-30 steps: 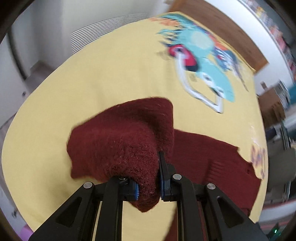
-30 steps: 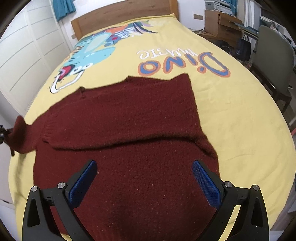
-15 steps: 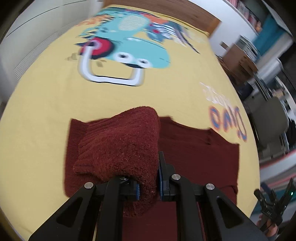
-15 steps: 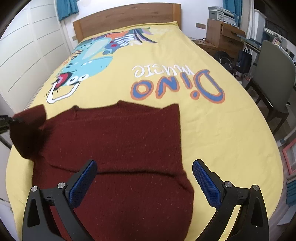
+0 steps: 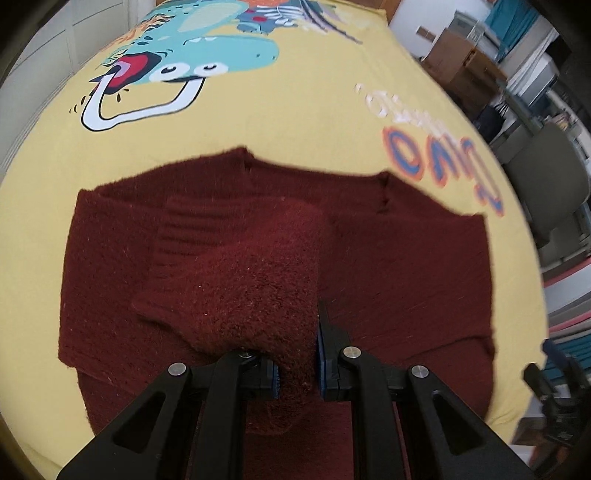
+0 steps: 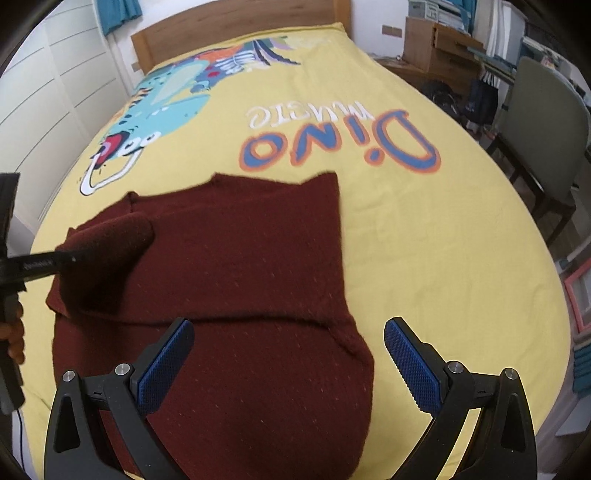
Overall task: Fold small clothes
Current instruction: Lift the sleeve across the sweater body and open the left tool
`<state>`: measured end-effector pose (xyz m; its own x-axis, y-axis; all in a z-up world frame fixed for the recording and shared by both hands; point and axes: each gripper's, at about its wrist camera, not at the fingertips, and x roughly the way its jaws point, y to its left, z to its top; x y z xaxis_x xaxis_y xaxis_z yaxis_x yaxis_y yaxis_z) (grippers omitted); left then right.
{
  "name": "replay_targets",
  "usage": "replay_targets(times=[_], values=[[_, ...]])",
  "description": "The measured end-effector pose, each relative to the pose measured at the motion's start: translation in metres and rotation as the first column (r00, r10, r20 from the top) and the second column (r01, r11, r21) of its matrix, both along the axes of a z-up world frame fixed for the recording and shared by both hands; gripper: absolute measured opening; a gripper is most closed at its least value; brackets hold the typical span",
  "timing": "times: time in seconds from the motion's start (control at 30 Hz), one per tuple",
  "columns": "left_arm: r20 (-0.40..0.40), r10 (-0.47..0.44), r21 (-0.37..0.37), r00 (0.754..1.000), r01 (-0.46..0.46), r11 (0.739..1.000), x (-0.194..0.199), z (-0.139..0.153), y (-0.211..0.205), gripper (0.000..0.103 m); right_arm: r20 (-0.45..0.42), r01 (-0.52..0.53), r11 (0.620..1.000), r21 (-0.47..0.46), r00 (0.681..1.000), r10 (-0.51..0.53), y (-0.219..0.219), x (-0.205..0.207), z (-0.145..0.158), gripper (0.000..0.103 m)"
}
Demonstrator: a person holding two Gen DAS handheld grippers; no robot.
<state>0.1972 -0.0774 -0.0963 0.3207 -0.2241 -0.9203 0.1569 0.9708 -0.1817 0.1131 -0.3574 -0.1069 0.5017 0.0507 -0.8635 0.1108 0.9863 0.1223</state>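
Note:
A dark red knitted sweater (image 6: 240, 258) lies flat on a yellow bedspread (image 6: 424, 229); it also shows in the left wrist view (image 5: 406, 266). My left gripper (image 5: 297, 373) is shut on the sweater's left sleeve (image 5: 255, 280) and holds it lifted over the sweater's body. In the right wrist view the left gripper (image 6: 75, 256) shows at the left edge with the sleeve (image 6: 110, 236) bunched on it. My right gripper (image 6: 288, 354) is open and empty above the sweater's lower part.
The bedspread has a dinosaur print (image 6: 162, 99) and "Dino" lettering (image 6: 340, 147). A wooden headboard (image 6: 236, 22) is at the far end. A grey-green chair (image 6: 546, 122) and cluttered shelves (image 6: 443, 40) stand right of the bed. White wardrobe doors (image 6: 44, 92) are on the left.
My left gripper has carried the sleeve from the left edge inward over the sweater's body. My right gripper has risen and pulled back a little, staying open.

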Motion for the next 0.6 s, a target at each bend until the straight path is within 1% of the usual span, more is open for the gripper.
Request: replay_targets(times=[0.07,0.1,0.2,0.3,0.37,0.4,0.43,0.47,0.53,0.6], values=[[-0.015,0.003,0.012,1.0,-0.003,1.0,-0.001,-0.011,0.002,0.013,-0.012,0.011,1.0,0.012,1.0,-0.011,-0.004,-0.003,-0.007,0.102],[-0.039,0.005,0.019,0.999,-0.004,1.0,-0.001,-0.02,0.001,0.014,-0.017,0.017,1.0,0.018,1.0,-0.017,-0.005,-0.005,-0.01,0.102],[-0.058,0.005,0.012,0.998,-0.004,1.0,0.0,-0.032,0.004,0.015,-0.034,0.028,0.999,0.03,0.999,-0.027,-0.007,-0.008,-0.019,0.102],[-0.067,0.003,0.029,0.998,-0.001,1.0,0.001,-0.041,0.005,0.024,-0.048,0.027,0.999,0.036,0.999,-0.026,-0.007,-0.01,-0.025,0.102],[-0.08,0.012,0.027,0.997,-0.01,1.0,0.002,-0.045,0.008,0.035,-0.054,0.025,0.999,0.037,0.998,-0.023,-0.006,-0.01,-0.027,0.102],[-0.081,0.014,0.029,0.997,-0.012,1.0,0.002,-0.045,0.009,0.039,-0.054,0.024,0.999,0.039,0.998,-0.022,-0.005,-0.01,-0.027,0.102],[-0.08,0.014,0.038,0.997,-0.011,0.999,0.002,-0.045,0.01,0.053,-0.054,0.023,0.999,0.041,0.998,-0.021,-0.006,-0.011,-0.028,0.102],[-0.079,0.01,0.045,0.997,-0.007,0.999,0.002,-0.044,0.009,0.072,-0.056,0.021,0.999,0.042,0.998,-0.019,-0.005,-0.011,-0.028,0.102],[-0.07,-0.005,0.064,0.998,0.01,0.998,0.001,-0.041,0.01,0.092,-0.058,0.019,0.999,0.044,0.998,-0.016,-0.004,-0.01,-0.029,0.102],[-0.053,-0.019,0.069,0.998,0.023,0.997,-0.001,-0.037,0.015,0.093,-0.059,0.018,0.999,0.044,0.998,-0.015,-0.003,-0.01,-0.03,0.102]])
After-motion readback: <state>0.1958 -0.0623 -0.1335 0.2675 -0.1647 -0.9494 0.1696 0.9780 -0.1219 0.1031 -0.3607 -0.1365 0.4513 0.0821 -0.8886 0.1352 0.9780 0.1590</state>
